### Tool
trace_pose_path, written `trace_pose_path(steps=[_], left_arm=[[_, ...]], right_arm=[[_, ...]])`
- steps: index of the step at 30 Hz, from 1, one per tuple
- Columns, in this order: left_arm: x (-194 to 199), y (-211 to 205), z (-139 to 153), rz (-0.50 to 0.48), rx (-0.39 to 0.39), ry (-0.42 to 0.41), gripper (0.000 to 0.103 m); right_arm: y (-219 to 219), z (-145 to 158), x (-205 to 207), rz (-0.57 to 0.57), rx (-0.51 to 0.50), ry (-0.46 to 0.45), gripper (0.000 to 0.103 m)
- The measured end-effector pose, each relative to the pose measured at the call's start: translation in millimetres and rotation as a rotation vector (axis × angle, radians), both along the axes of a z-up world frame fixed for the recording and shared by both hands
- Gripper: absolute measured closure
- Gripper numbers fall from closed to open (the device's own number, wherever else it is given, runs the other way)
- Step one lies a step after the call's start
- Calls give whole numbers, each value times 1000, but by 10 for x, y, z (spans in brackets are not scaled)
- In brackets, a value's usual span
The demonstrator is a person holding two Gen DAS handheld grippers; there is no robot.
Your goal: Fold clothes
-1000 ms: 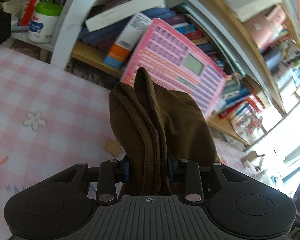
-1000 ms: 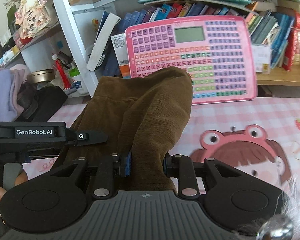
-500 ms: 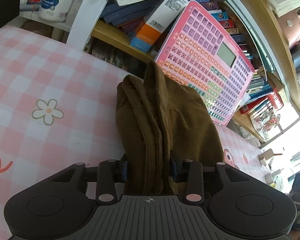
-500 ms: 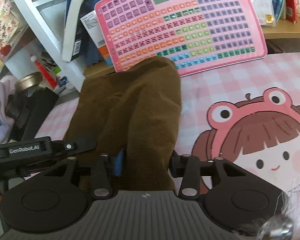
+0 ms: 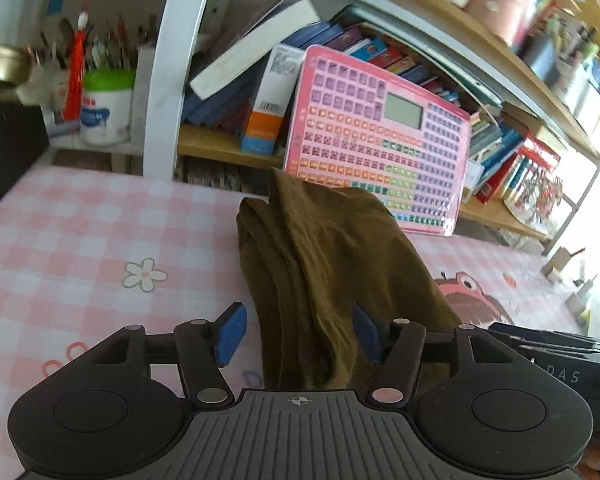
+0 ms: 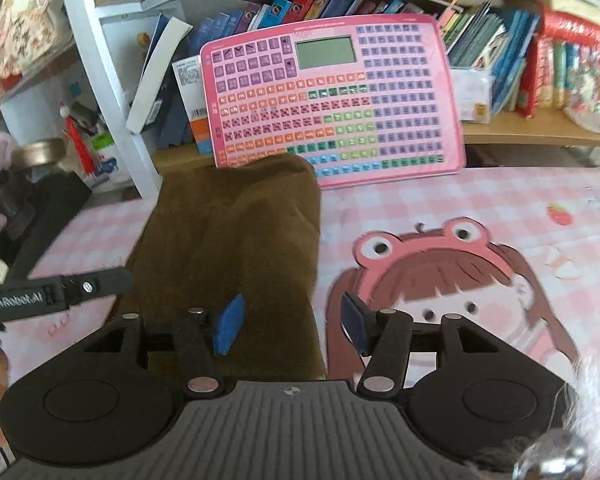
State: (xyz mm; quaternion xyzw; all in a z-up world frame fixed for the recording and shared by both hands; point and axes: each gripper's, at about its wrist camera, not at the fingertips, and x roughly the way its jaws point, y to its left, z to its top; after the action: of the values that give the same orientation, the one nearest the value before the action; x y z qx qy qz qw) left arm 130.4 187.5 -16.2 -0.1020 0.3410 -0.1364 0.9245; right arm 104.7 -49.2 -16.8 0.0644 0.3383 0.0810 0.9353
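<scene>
A brown corduroy garment [image 5: 332,248] lies folded in a long bundle on the pink checked tablecloth [image 5: 80,240]. My left gripper [image 5: 298,334] straddles its near end, jaws opening. Its left pad stands clear of the cloth and its right pad sits against a fold. In the right wrist view the same garment [image 6: 228,232] reaches back to the shelf. My right gripper [image 6: 292,326] is over its near right edge, jaws opening, the right pad off the cloth above the cartoon print. The left gripper's body [image 6: 40,296] shows at the left edge.
A pink button board [image 6: 332,92] leans against the bookshelf just behind the garment, also in the left wrist view [image 5: 380,140]. Books [image 5: 252,64] fill the shelves. A white tub with a green lid [image 5: 106,108] stands at the left. A white shelf post [image 6: 108,92] rises beside the garment.
Both grippers were shut on the garment's near end; their jaws have since spread and the pads have come off the cloth. The garment now rests on the table.
</scene>
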Motion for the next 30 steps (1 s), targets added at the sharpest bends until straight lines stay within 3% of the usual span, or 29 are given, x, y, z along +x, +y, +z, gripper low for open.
trace_pose_path(steps=[14,19,30], left_arm=[[-643,-336,-10,56,51,-2,24],[-848,-488,3,109,69,-17,24],[-1052,-826,3,106,133,-46,21]], right_arm=[[-104,-61,-558,0,-97,19,29],[-182,-85,-680,17,-118,19,28],[-348,-136,-786,31,-107,25,26]])
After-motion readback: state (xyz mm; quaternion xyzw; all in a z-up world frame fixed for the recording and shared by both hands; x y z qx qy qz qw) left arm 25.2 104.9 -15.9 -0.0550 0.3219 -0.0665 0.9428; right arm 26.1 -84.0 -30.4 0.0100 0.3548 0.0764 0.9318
